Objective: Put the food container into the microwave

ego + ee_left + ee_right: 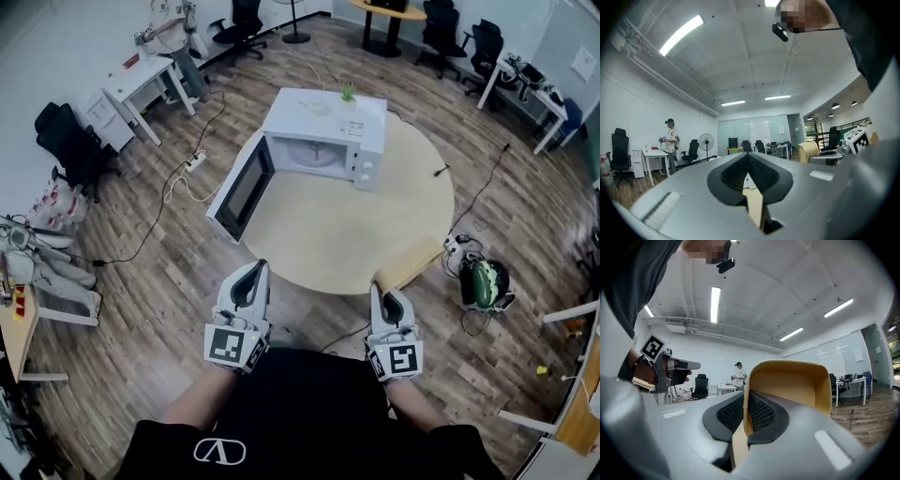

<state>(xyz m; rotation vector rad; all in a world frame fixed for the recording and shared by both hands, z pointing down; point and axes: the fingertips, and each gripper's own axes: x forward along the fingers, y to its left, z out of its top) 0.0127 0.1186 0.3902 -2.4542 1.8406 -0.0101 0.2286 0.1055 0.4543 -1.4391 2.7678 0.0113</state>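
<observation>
The white microwave (323, 141) stands at the far side of the round beige table (347, 225), its door (242, 187) swung wide open to the left and its cavity showing nothing inside. My right gripper (387, 298) (744, 397) is shut on the wall of a tan food container (410, 264) (787, 385), held at the table's near edge and tipped on its side, its hollow facing the camera. My left gripper (253, 274) (748, 155) is shut with nothing in it, hovering left of the container, just short of the table's rim.
A small green plant (348, 92) sits on top of the microwave. Cables and a power strip (195, 161) lie on the wood floor to the left. A green device (485, 281) rests on the floor to the right. Desks and office chairs ring the room; a person (670, 140) stands far off.
</observation>
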